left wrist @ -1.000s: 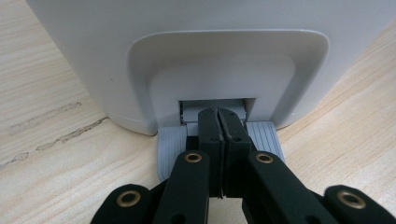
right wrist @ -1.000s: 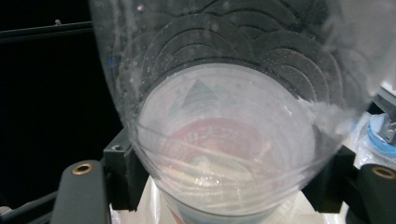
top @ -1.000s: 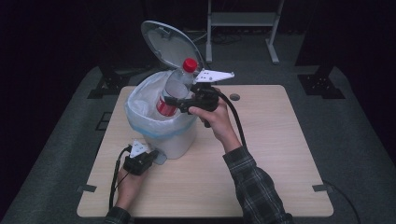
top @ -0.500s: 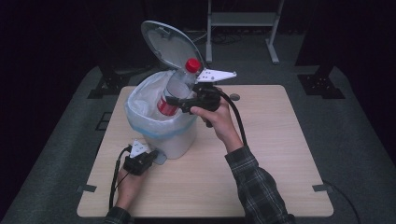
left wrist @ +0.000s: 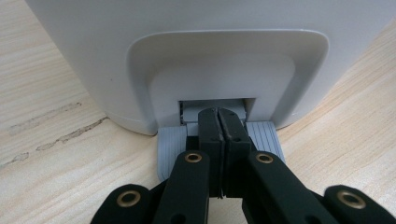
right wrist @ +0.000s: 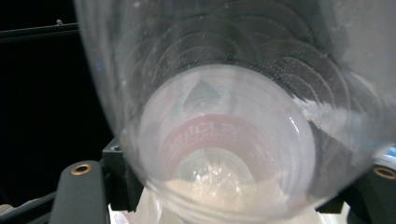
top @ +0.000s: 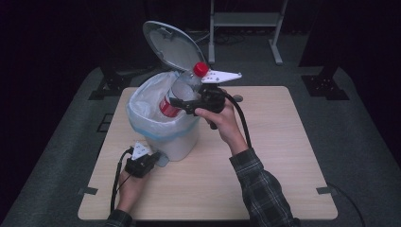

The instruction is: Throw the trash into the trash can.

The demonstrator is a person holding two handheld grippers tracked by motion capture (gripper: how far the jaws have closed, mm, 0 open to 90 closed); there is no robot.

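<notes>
Release hazard: the clear plastic bottle [top: 182,94] with the red cap [top: 201,69] hangs tilted over the open mouth of the white pedal bin [top: 177,142], base low inside the bag liner [top: 142,101], cap pointing toward 1 o'clock. The right gripper [top: 187,105] has the bottle's label band between its fingers [top: 178,101]; its jaws have just been opening slightly, so the grip is narrow and may be loosening. In the right gripper view the bottle [right wrist: 224,130] sits directly between the jaws, seen base-on.

Possible faults:

1. Rim strike. The bottle's upper half stands above the rim at the 3 o'clock side. Let go at this tilt, it could tip outward, catch the rim and roll onto the bench [top: 274,156].
2. Lid closure. The left gripper [top: 142,163], at 7 o'clock of the bin, has its fingers [left wrist: 219,135] fully closed with nothing between them, pressing on the grey foot pedal [left wrist: 261,135]. The raised lid [top: 170,45] depends on that pressure. If the fingers slide off the ribbed pedal, the lid would likely drop onto the bottle and the right gripper.
3. Bin shift. Pedal pressure is applied low at one side; too much of it could tilt or slide the light bin across the bench.
4. Liner snag. The liner's loose edge could fold under the bottle's base and hold it up.
</notes>
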